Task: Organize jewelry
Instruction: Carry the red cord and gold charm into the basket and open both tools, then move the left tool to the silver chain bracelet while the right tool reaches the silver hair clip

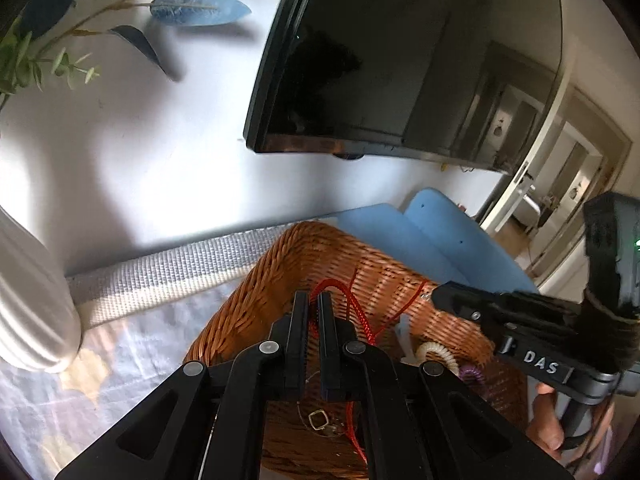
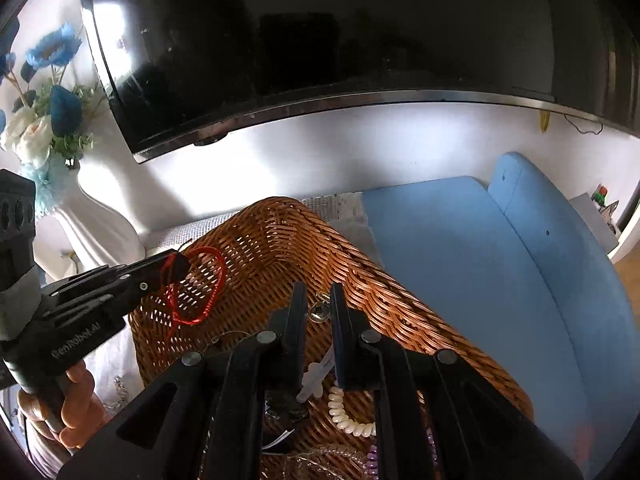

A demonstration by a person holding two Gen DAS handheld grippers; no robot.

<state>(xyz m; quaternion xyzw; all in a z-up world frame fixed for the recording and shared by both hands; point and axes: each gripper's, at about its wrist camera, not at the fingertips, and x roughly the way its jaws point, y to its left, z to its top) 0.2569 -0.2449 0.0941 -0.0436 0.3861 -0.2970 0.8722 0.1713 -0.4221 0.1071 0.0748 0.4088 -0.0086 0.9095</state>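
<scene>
Over the wicker basket (image 2: pixel 280 240) we hold both tools. Our left gripper (image 1: pixel 313 304) has its jaws clenched on a red cord bracelet (image 2: pixel 200 288); the right wrist view shows the cord pinched at the fingertips, with its loop hanging down against the inside of the basket's woven wall. From the left wrist view the same red cord (image 1: pixel 356 308) trails between the two narrow fingers and down toward the basket floor.

Our right gripper (image 2: pixel 319 300) points into the basket with its jaws a little apart, nothing between them (a small round pendant (image 2: pixel 319 312) lies just beyond the tips, on the basket floor). Near its fingers we also see a cream coiled hair tie (image 2: pixel 348 416), a purple coiled one (image 2: pixel 374 460) at the lower edge, and a small clear plastic piece (image 2: pixel 316 380). A square metal ring charm (image 1: pixel 318 419) on a thin chain rests on the floor under the left gripper.

The basket sits on a pale cloth (image 1: pixel 120 360), beside a blue cushion (image 2: pixel 480 260). A white ribbed vase (image 2: pixel 96 216) of blue and white flowers (image 2: pixel 44 120) stands to the left, and a dark television screen (image 2: pixel 320 40) hangs on the white wall behind.
</scene>
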